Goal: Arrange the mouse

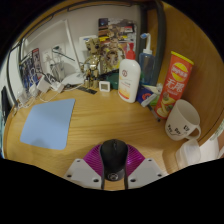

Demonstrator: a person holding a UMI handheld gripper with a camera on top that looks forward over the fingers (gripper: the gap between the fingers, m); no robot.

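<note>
A black mouse [113, 153] sits gripped between the tongs [113, 170] over the wooden tabletop [110, 118], with a blue mousepad [48, 123] ahead and a white mug [183, 119] opposite.

Single view only, nothing shared with another. Wide-angle camera rides on the claw [113, 163], looking forward along its two fingers and angled down onto the wooden surface [95, 125]. Fingers sit nearest the lens; the blue mat [48, 123] lies mid-range ahead to the left; the clutter along the surface's back edge, including the white bottle [129, 78], is farthest.
</note>
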